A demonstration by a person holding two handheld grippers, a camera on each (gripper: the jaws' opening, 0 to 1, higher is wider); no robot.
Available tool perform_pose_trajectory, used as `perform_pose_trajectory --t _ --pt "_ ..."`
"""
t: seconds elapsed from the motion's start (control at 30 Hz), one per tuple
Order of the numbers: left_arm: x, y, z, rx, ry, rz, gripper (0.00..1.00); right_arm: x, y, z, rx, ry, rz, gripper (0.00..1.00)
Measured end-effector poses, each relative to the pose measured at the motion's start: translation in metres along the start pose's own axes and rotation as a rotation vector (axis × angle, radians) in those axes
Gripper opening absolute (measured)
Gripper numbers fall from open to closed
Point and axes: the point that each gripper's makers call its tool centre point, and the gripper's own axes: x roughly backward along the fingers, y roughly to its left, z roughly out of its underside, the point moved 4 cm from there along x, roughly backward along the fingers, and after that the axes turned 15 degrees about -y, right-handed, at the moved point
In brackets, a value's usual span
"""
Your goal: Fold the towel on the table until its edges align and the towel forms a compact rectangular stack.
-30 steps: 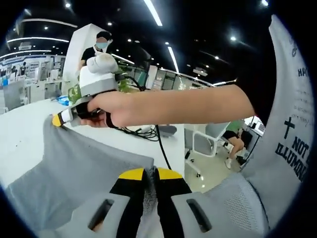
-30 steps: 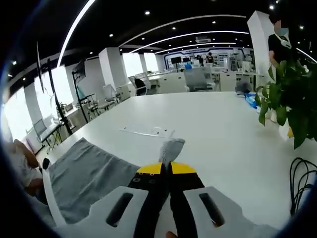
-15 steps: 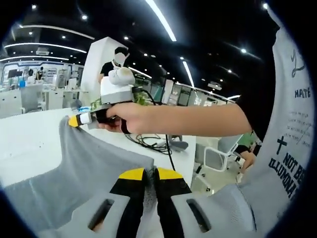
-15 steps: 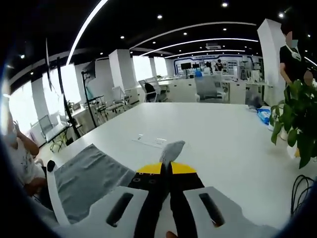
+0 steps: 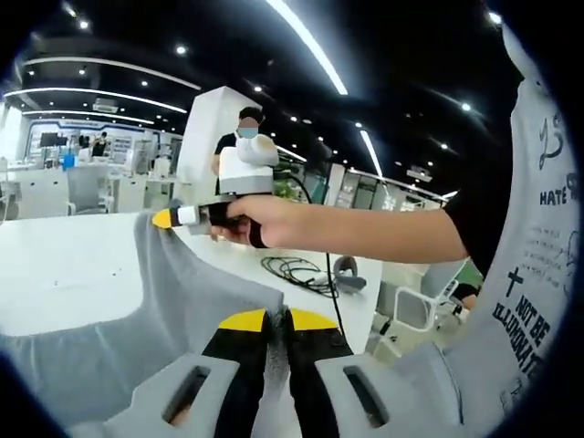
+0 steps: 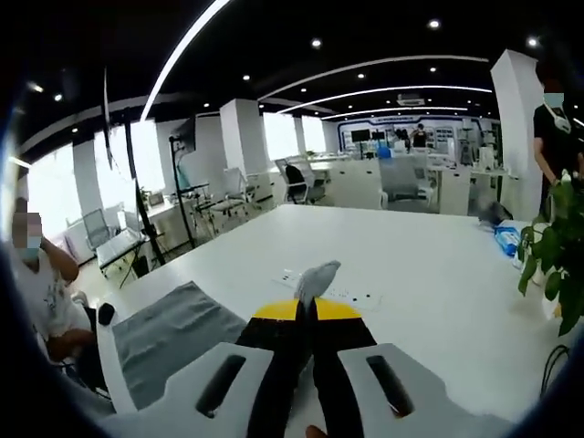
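Grey terry towel (image 5: 173, 292), held up off the white table (image 5: 64, 274) at two corners, hanging as a slack sheet between the two tongs. Left gripper (image 5: 276, 319), with yellow-tipped black jaws, clenched on a fold of the cloth that bunches between the jaws at the near edge. Right gripper (image 5: 169, 217), seen in the left gripper view held in a person's hand (image 5: 245, 219), pinching the far corner of the cloth at its yellow tip. In the right gripper view, the same gripper (image 6: 308, 310) closed on that corner, a small tuft of the towel (image 6: 315, 277) standing above the tip, the rest draping down to the left. Black cables (image 5: 297, 272) coiled on the table behind the forearm; green potted plant (image 6: 557, 260) at the table's right side.
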Motion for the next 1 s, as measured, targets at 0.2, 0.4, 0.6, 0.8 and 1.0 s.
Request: perform_pose_trajectory --t 0.2,0.4,0.6,0.8,1.0 --pt "0.024 0.015 -0.013 0.004 -0.019 -0.034 0.08 -0.010 0.024 -0.009 0.023 -0.010 -0.030 0.01" --pt "0.042 0.021 -0.024 -0.013 -0.041 -0.056 0.08 -0.020 0.040 -0.023 0.041 -0.021 -0.048 0.01" --pt "0.059 0.030 -0.031 -0.006 -0.071 -0.088 0.08 -0.024 0.057 -0.029 0.055 -0.030 -0.067 0.01" --pt "0.078 0.043 -0.035 0.000 -0.084 -0.129 0.08 -0.034 0.078 -0.030 0.059 -0.035 -0.088 0.01" --pt "0.100 0.054 -0.041 -0.007 -0.103 -0.163 0.08 -0.048 0.099 -0.035 0.059 -0.043 -0.109 0.01"
